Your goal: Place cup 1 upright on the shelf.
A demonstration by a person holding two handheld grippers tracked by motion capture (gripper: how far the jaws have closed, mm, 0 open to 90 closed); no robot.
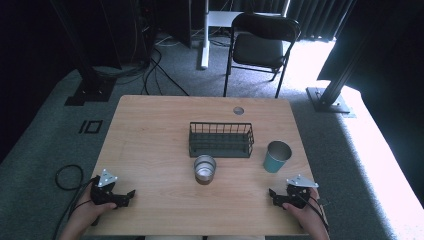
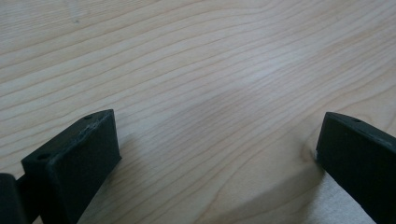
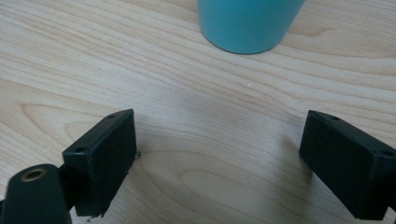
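My left gripper rests on the wooden table near its front left corner, held by a hand. Its jaws stand wide apart in the left gripper view, with bare wood between them. My right gripper lies near the front right corner, also open, nothing between its fingers. A teal cup stands upright just beyond the right gripper; its base shows at the top of the right gripper view. A steel cup stands mid-table in front of a black wire basket.
A round grommet hole sits near the table's far edge. A black folding chair stands behind the table, with cables on the carpet at the left.
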